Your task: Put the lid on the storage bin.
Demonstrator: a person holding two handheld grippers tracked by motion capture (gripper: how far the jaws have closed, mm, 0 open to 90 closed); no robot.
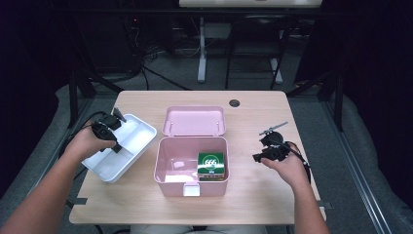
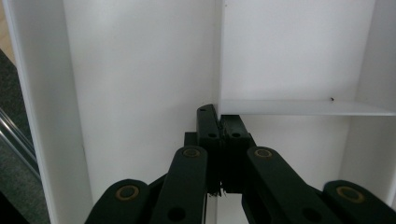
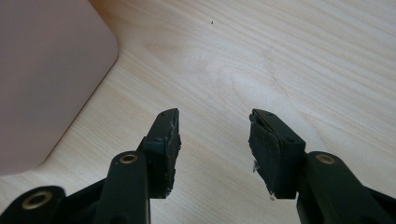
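At the bench's left edge, the left gripper [image 1: 109, 132] is hanging over the white divided tray [image 1: 141, 127], clenched tight on the tray's thin upright divider wall [image 2: 218, 56], the tray's long axis running from near-left toward the far-right. The right gripper [image 1: 267, 146] is idling released and empty over bare wood near the right edge, beside the open pink box [image 1: 191, 187] holding a green carton [image 1: 211, 162]. Whether the tray's underside is touching the bench is hard to tell.

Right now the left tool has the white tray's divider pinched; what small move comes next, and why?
Probably carry the white tray right, toward the open pink box. The left tool is shut on its divider; the right tool hangs open over the table, holding nothing.
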